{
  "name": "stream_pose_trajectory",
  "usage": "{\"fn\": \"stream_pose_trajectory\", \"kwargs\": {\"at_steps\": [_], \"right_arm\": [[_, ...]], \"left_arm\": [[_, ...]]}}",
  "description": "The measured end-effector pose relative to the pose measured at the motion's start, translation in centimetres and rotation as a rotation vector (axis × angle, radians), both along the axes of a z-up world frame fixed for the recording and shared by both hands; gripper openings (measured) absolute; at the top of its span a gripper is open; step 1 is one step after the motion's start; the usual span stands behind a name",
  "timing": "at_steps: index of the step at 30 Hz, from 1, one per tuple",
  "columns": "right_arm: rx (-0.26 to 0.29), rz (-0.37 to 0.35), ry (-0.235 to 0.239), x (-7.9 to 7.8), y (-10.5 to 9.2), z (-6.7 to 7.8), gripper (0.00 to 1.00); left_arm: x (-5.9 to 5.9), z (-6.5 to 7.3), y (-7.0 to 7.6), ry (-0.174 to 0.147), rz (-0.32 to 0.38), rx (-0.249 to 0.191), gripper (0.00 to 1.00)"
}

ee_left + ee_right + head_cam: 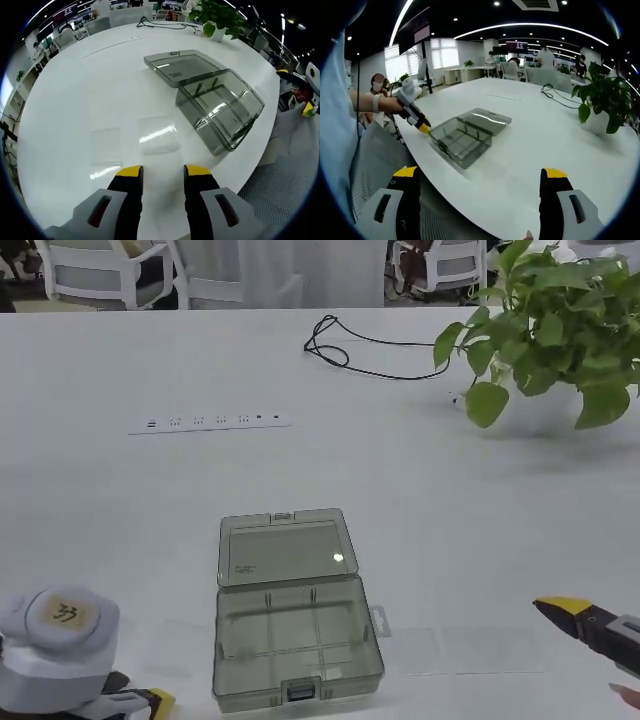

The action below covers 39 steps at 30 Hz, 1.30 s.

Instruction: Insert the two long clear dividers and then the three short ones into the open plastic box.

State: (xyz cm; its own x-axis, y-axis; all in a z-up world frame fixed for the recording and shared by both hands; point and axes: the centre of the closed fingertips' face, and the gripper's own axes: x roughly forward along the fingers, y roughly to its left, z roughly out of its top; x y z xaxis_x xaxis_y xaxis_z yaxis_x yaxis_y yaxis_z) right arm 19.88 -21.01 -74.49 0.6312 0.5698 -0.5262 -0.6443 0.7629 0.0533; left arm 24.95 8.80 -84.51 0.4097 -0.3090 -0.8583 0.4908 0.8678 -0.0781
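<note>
The clear grey plastic box [295, 645] lies open near the table's front edge, its lid [285, 545] folded back flat. Clear partitions stand inside the box [220, 107]. Two flat clear pieces [159, 135] [105, 150] lie on the table just ahead of my left gripper [163, 175], which is open with nothing between its yellow tips. That gripper [150, 702] sits at the box's front left. My right gripper [480, 175] is wide open and empty, off to the right of the box [462, 140]; its tip [565, 608] hovers near a faint clear sheet [470, 650].
A white power strip [210, 421], a black cable [350, 345] and a potted plant [550, 330] sit at the far side of the white table [450, 500]. White chairs [100, 270] stand beyond it. The table's near edge runs close under both grippers.
</note>
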Motion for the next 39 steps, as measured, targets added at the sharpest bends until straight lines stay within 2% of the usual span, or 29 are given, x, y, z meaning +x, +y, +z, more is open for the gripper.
{"fn": "stream_pose_trajectory", "kwargs": {"at_steps": [3, 7, 12, 20, 21, 22, 23, 24, 29, 33, 35, 39], "right_arm": [[-0.001, 0.002, 0.001, 0.0, 0.0, 0.0, 1.0], [0.002, -0.001, 0.004, 0.1, -0.1, 0.0, 1.0], [0.017, -0.005, 0.007, 0.2, 0.0, 0.1, 1.0], [0.011, 0.027, 0.007, 0.9, 1.3, 0.6, 0.98], [0.012, 0.031, 0.006, 1.1, 1.4, 0.7, 0.98], [0.012, 0.033, 0.004, 1.2, 1.6, 0.8, 0.97], [0.009, 0.034, -0.005, 1.5, 1.7, 1.0, 0.97], [0.006, 0.033, -0.01, 1.7, 1.8, 1.1, 0.96], [0.054, 0.024, -0.02, 2.8, 2.5, 2.1, 0.93], [0.061, 0.026, -0.024, 3.4, 3.0, 2.3, 0.91], [0.068, 0.031, -0.03, 3.7, 3.5, 2.6, 0.9], [0.092, 0.043, -0.032, 4.0, 4.4, 3.3, 0.89]], "left_arm": [[-0.1, 0.1, -0.1, 0.0, 0.02, -0.031, 0.3], [0.1, 0.4, -0.3, -0.016, 0.04, -0.058, 0.3], [0.2, 1.5, -0.1, -0.036, 0.063, -0.081, 0.3], [1.2, 4.1, 0.0, -0.1, 0.112, -0.163, 0.3], [1.4, 4.5, -0.1, -0.111, 0.117, -0.177, 0.3], [1.8, 5.2, -0.4, -0.14, 0.135, -0.21, 0.3], [2.1, 5.6, -0.3, -0.16, 0.143, -0.215, 0.3], [2.0, 5.9, -0.4, -0.166, 0.138, -0.216, 0.3], [2.4, 7.5, -1.8, -0.22, 0.147, -0.274, 0.3], [2.5, 8.2, -2.8, -0.241, 0.145, -0.289, 0.3], [2.5, 8.6, -3.5, -0.255, 0.148, -0.318, 0.3], [2.4, 9.3, -4.4, -0.278, 0.145, -0.339, 0.3]]}}
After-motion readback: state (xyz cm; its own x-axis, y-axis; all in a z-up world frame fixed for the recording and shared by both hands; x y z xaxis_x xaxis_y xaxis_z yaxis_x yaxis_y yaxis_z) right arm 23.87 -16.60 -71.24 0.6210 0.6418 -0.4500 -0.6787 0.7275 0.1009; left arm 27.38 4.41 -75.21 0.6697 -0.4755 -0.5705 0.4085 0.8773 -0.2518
